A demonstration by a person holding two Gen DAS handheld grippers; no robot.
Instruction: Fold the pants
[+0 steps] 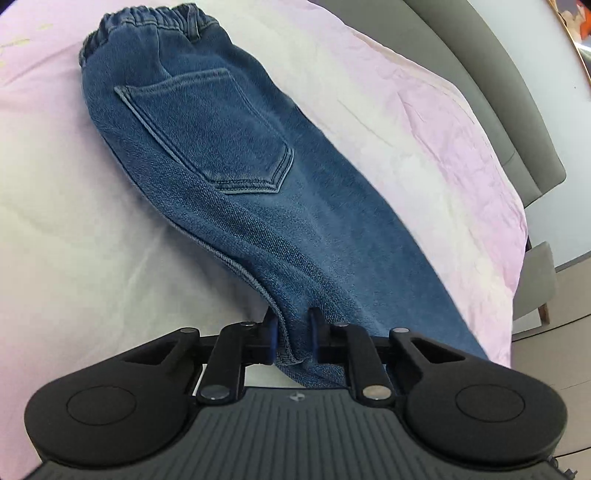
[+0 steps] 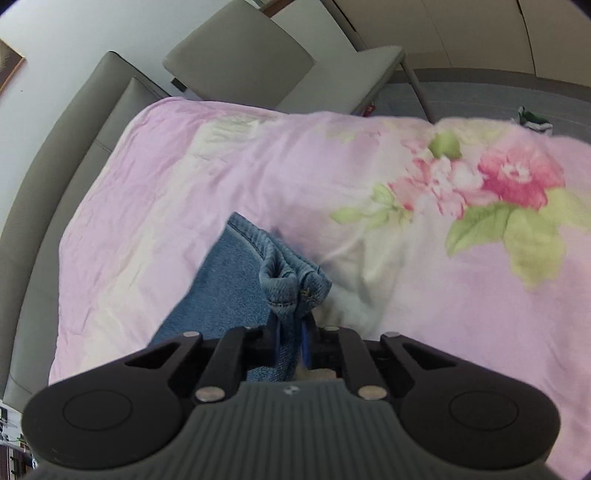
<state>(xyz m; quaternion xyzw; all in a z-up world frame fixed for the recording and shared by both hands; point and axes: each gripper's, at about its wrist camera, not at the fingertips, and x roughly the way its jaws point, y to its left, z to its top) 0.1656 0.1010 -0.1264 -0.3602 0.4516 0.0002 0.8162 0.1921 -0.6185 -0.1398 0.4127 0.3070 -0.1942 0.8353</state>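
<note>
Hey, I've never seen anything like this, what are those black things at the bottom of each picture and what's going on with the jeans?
Each black thing is a hand-held gripper: a two-finger clamp a person carries, with a camera looking forward along its fingers. One picture comes from the left hand-held gripper, the other from the right hand-held gripper. A pair of blue denim pants lies on a pink flowered bedsheet, the elastic waistband at the far end and a back pocket facing up. Both clamps are closed on the denim at the near end; the right one pinches the bunched leg hem. It looks like the start of a fold.
</note>
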